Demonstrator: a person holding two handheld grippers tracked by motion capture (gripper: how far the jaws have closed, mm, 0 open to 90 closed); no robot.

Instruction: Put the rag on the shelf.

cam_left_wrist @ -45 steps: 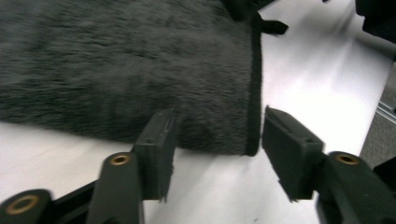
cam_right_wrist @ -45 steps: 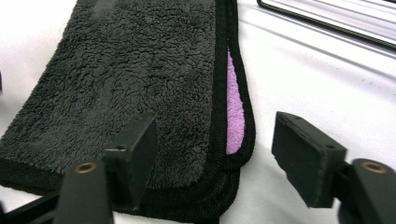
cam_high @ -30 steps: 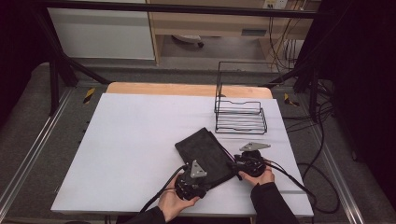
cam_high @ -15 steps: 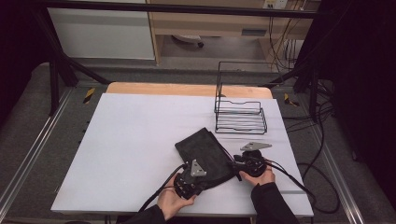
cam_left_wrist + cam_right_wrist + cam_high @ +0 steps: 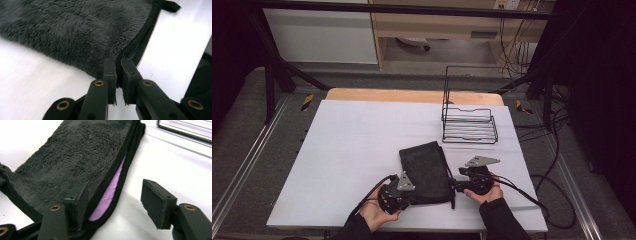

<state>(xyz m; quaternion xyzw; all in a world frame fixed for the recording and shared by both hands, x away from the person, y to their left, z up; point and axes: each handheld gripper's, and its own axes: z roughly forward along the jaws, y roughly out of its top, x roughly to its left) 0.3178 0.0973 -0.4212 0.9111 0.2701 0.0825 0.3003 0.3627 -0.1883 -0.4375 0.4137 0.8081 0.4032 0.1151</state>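
Observation:
A folded dark grey fleece cloth lies on the white table, near its front edge. In the right gripper view the cloth shows a purple lining between its black-trimmed layers. My left gripper sits at the cloth's near left corner. In the left gripper view that gripper is shut on the cloth's trimmed edge. My right gripper is at the cloth's near right side and stands open, one jaw over the folded edge and the other above bare table.
A black wire rack stands at the back right of the table, behind the cloth. Cables trail off the right side. A wooden strip runs along the far edge. A person's hands hold both grippers at the front.

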